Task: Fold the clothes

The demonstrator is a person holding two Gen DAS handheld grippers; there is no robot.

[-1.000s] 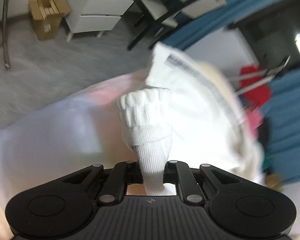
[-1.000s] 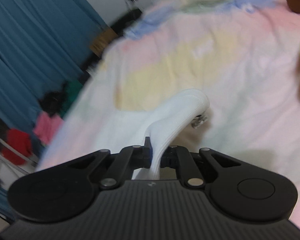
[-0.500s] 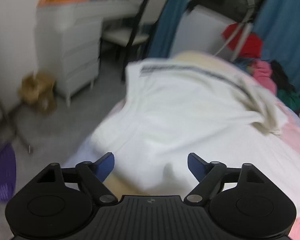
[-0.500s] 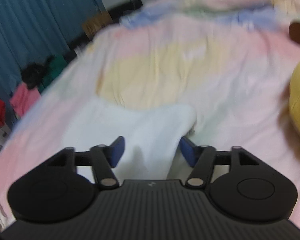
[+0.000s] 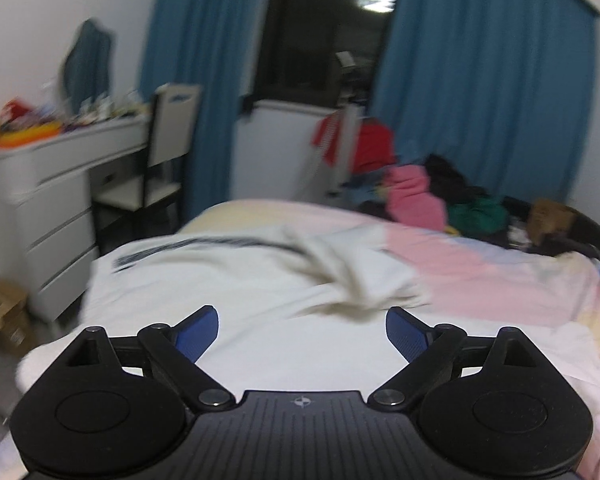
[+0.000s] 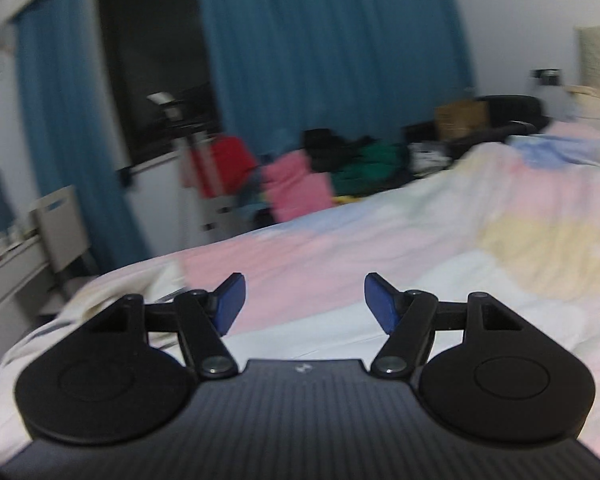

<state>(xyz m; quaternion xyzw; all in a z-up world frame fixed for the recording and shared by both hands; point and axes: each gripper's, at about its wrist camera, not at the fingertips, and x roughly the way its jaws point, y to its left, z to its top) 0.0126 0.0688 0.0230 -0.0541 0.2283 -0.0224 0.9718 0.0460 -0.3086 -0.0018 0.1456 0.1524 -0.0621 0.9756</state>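
One white garment [image 5: 236, 300] lies spread on the bed [image 5: 480, 264], reaching its near-left edge. The left gripper [image 5: 302, 334] is opening above it, nothing between the jaws. The right gripper [image 6: 304, 304] stands wide, empty, over bare pastel bedding. One heap of clothes [image 5: 440, 196] lies beyond the far edge.

Garment [image 5: 228, 280] spread on the bed [image 5: 480, 264], dresser [image 5: 40, 200] and chair [image 5: 156, 168] off to its left, clothes pile [image 5: 440, 196] behind, window [image 5: 324, 32] beyond
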